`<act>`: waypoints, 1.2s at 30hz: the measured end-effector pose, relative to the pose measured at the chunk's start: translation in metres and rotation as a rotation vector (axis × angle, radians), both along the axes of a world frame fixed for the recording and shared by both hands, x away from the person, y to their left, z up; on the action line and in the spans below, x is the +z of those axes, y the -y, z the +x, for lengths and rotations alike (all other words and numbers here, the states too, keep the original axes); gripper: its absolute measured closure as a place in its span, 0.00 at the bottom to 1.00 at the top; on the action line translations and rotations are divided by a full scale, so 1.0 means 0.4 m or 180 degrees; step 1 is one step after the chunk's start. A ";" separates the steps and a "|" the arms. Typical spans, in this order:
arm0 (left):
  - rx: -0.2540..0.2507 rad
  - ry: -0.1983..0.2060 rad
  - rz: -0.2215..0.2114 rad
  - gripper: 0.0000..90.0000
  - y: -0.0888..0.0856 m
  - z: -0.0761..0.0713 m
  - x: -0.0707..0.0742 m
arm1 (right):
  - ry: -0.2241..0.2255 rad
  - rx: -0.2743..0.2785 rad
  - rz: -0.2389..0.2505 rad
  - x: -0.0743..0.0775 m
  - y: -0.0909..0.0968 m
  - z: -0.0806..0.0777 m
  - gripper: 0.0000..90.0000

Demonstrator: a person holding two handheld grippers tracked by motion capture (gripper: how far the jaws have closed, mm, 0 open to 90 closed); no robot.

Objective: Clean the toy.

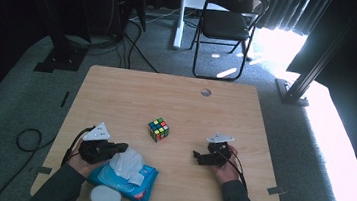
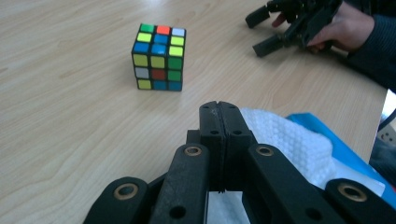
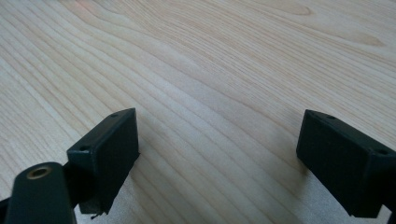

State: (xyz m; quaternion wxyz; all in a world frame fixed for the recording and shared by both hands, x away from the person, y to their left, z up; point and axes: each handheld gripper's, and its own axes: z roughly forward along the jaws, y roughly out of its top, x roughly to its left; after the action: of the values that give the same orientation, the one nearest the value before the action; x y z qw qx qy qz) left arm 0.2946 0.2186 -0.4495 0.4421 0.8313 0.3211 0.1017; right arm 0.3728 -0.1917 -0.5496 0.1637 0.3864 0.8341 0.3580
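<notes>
**High view: left gripper pinches a wipe at the pack**

High view shows a white wipe (image 1: 127,164) standing up out of a blue pack of wipes (image 1: 130,185) at the near left of the wooden table (image 1: 117,94). The left gripper (image 1: 120,148) sits right at the top of the wipe. In the left gripper view its jaws are pressed together with no gap between them, and the dimpled white sheet (image 2: 299,140) lies just beside and below them; a fold of it seems to be caught between the tips, though the pinch itself is hard to make out. The blue pack (image 2: 345,154) shows behind the sheet.

A round white lid (image 1: 105,197) lies at the table's near edge, touching the pack. A colourful puzzle cube (image 1: 158,129) stands near the middle of the table, well apart from both grippers.

The right gripper (image 1: 199,157) rests low over the table at the right, its jaws spread wide with only bare wood between them in the right gripper view.
</notes>
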 end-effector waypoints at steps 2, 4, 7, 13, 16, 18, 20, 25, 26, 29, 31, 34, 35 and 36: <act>0.0010 0.0017 0.0001 1.00 0.002 0.004 0.005 | 0.0001 0.0001 0.0000 0.000 0.000 0.000 0.14; 0.0026 0.0037 0.0000 1.00 0.003 0.008 0.010 | 0.0002 0.0003 -0.0001 0.000 0.000 0.000 0.14; 0.0064 0.0057 -0.0004 1.00 0.001 0.014 0.018 | 0.0000 0.0001 -0.0001 0.000 0.000 0.000 0.14; 0.0112 0.0113 -0.0025 1.00 -0.002 0.026 0.035 | -0.0001 0.0001 -0.0002 0.000 0.000 0.000 0.14; 0.0115 0.0132 0.0014 1.00 0.000 0.032 0.042 | -0.0001 0.0001 -0.0004 0.000 0.000 0.000 0.14; 0.0124 0.0145 0.0016 1.00 0.001 0.035 0.045 | 0.0002 0.0003 -0.0005 0.000 0.000 0.000 0.14; 0.0132 0.0155 0.0019 1.00 0.000 0.038 0.048 | 0.0000 0.0002 -0.0004 0.000 0.000 0.000 0.14; 0.0180 0.0170 -0.0008 1.00 -0.005 0.045 0.057 | 0.0002 0.0006 -0.0004 0.000 0.000 0.000 0.14; 0.0192 0.0174 -0.0012 1.00 -0.006 0.047 0.059 | 0.0001 0.0004 -0.0004 0.000 0.000 0.000 0.14; 0.0217 0.0181 -0.0019 1.00 -0.010 0.051 0.065 | 0.0003 0.0005 -0.0003 0.000 0.000 0.000 0.14; 0.0229 0.0195 -0.0032 1.00 -0.013 0.055 0.071 | 0.0000 0.0001 0.0000 0.000 0.000 0.000 0.14; 0.0264 0.0215 -0.0043 1.00 -0.016 0.059 0.078 | 0.0006 0.0006 -0.0005 0.000 0.000 0.000 0.14; 0.0278 0.0223 -0.0048 1.00 -0.018 0.061 0.080 | 0.0006 0.0007 -0.0007 0.000 0.000 0.000 0.14; 0.0292 0.0233 -0.0058 1.00 -0.020 0.063 0.083 | 0.0003 0.0006 -0.0006 0.000 0.000 0.000 0.14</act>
State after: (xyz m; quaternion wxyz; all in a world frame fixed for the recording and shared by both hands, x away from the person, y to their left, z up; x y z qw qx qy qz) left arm 0.3198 0.2265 -0.4162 0.4560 0.8074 0.3433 0.1493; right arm 0.3730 -0.1918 -0.5496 0.1641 0.3853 0.8347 0.3576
